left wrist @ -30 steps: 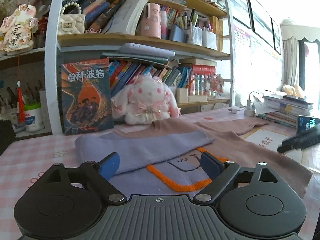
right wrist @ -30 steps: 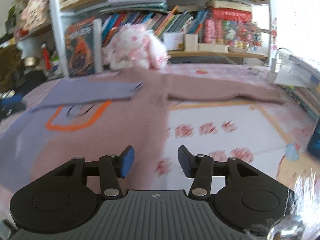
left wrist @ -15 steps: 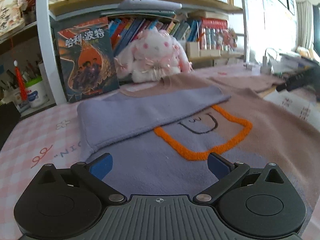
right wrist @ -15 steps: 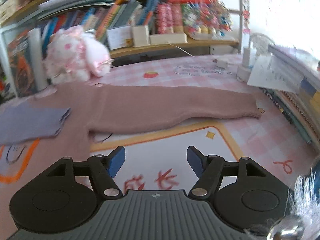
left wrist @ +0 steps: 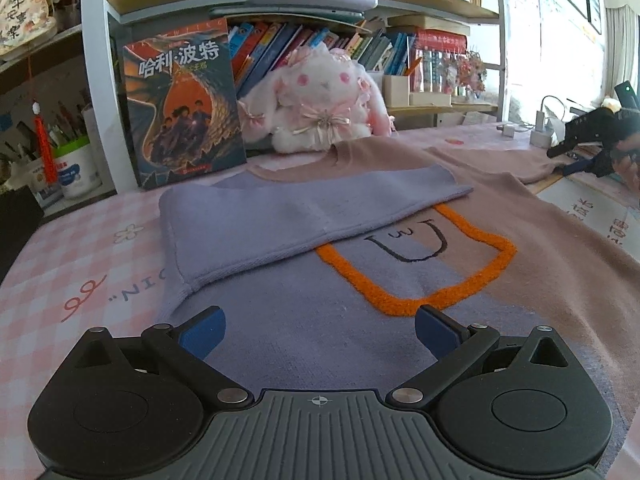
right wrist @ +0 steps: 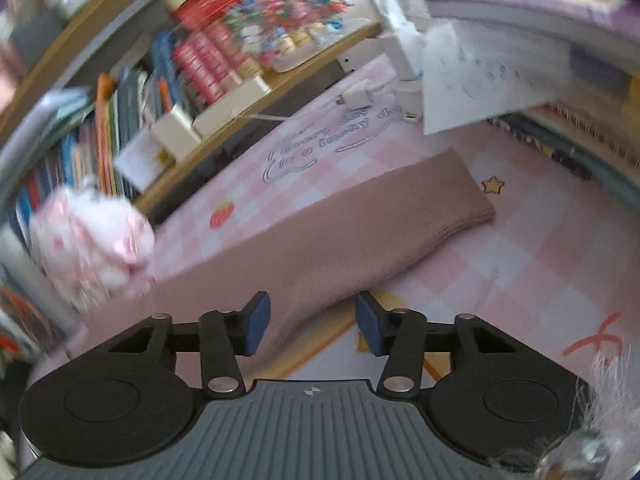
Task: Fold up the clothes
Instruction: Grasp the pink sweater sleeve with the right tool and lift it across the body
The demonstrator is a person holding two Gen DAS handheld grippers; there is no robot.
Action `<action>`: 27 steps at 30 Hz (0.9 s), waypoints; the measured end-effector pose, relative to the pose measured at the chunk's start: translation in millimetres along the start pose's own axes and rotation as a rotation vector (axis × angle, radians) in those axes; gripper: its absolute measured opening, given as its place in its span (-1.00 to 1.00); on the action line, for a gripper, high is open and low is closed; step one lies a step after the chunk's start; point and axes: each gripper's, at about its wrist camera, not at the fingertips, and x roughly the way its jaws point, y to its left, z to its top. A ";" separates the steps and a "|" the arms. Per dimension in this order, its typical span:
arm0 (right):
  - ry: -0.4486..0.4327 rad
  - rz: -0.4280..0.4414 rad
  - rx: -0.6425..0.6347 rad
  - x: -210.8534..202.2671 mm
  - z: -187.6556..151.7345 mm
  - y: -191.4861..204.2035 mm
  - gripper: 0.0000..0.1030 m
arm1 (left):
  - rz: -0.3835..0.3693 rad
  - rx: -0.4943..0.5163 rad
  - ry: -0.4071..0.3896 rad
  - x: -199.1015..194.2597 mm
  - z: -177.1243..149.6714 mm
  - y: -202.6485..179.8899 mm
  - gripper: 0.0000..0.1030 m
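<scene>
A sweater (left wrist: 420,272), half purple and half mauve with an orange outline and a smile, lies flat on the pink checked mat (left wrist: 80,264). Its purple sleeve (left wrist: 300,208) is folded across the chest. My left gripper (left wrist: 318,328) hovers open over the purple lower body, holding nothing. The mauve sleeve (right wrist: 360,232) stretches out to the right, its cuff (right wrist: 460,200) flat on the mat. My right gripper (right wrist: 312,320) is tilted over that sleeve with its jaws closing; the sleeve's edge shows between the fingers, and the pads are not pressing it. It also appears as the right gripper (left wrist: 568,160) at the far right.
A bookshelf runs along the back with a plush rabbit (left wrist: 320,100) and an upright book (left wrist: 184,108) in front of it. A charger and cable (right wrist: 360,94) lie behind the cuff. Stacked books and papers (right wrist: 560,80) crowd the right side.
My right gripper swept right along the mauve sleeve toward its cuff and rolled, so its view is tilted; its jaws widened, then narrowed. My left gripper dipped toward the purple body.
</scene>
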 end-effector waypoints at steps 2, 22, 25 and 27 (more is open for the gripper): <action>-0.011 0.018 0.058 3.9 3.8 -5.1 -0.21 | 0.009 0.012 0.006 1.0 0.4 -2.5 0.99; -0.183 0.079 -0.040 -34.8 31.1 43.7 -0.89 | 0.017 0.050 0.021 2.8 0.5 -7.5 0.99; -0.181 0.165 -0.122 -47.3 25.1 85.3 -0.89 | 0.018 0.052 0.020 2.4 0.5 -7.8 0.99; -0.173 0.215 -0.171 -52.3 18.3 114.1 -0.89 | 0.018 0.054 0.019 2.1 0.5 -8.0 0.99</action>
